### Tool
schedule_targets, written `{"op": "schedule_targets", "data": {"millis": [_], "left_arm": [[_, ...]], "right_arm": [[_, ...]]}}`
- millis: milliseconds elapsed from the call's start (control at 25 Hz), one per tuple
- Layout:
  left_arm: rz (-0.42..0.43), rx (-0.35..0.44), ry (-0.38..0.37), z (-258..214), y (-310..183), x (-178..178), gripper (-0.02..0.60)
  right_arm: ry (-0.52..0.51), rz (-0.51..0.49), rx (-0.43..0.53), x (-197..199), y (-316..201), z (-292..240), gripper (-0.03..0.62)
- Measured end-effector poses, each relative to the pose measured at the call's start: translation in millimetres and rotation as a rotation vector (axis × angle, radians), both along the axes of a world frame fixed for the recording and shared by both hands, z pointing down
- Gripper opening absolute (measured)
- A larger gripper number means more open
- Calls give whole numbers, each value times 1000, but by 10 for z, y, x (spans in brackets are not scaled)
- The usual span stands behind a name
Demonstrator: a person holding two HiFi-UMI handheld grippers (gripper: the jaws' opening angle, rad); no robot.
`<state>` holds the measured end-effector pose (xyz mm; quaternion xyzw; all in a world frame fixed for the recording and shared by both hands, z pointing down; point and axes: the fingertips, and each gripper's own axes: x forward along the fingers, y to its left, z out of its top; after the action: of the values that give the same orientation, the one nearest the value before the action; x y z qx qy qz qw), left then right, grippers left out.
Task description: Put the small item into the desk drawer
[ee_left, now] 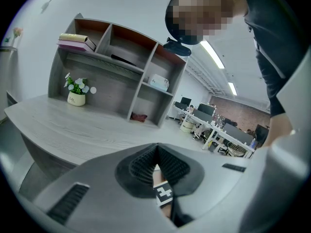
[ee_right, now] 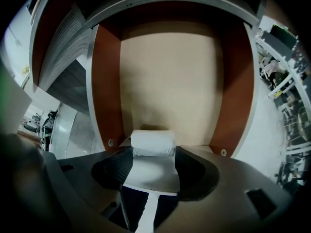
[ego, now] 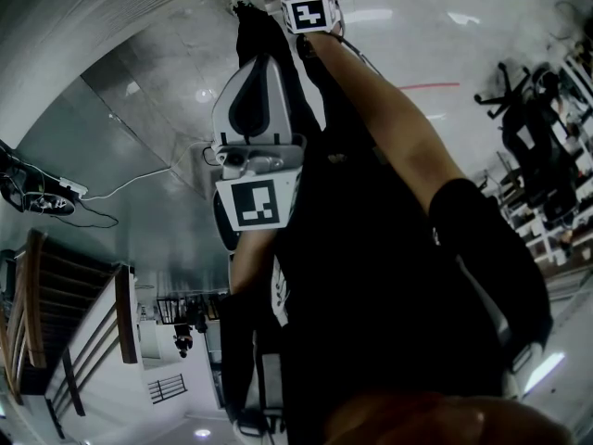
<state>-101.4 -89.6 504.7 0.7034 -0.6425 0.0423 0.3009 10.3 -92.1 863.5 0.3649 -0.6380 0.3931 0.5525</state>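
R gripper (ee_right: 152,152) clamped on white roll (ee_right: 152,143) at drawer (ee_right: 170,81) front, L gripper (ee_left: 156,152) jaws together, empty — early release cd drop it outside.

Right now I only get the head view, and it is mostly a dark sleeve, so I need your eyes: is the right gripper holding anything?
Observer: Yes, the right gripper is clamped on a white roll.
Operator: Where is it aimed?
Observer: Into the open drawer, toward its pale bottom.
Operator: And the left one?
Observer: The left gripper is shut and empty, facing the desk.
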Motion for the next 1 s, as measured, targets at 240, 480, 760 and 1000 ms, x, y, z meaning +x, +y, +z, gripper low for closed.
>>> {"op": "schedule_targets", "data": {"millis": [240,480,760,1000], "left_arm": [[1,5,-2,-34,33,59,-2],[-8,16,-5,-83,54,67,-2],[-27,52,-18,-289,117,128,-2],[-55,85,-43,-575,179,142,-2]], "right_arm": [[-13,-26,17,11,15,-47,253],[-28,-52,19,-39,72,-162,253],[-80,-38,25,-40,149,-444,252],[-115,-74,67,-39,136,-820,169]]}}
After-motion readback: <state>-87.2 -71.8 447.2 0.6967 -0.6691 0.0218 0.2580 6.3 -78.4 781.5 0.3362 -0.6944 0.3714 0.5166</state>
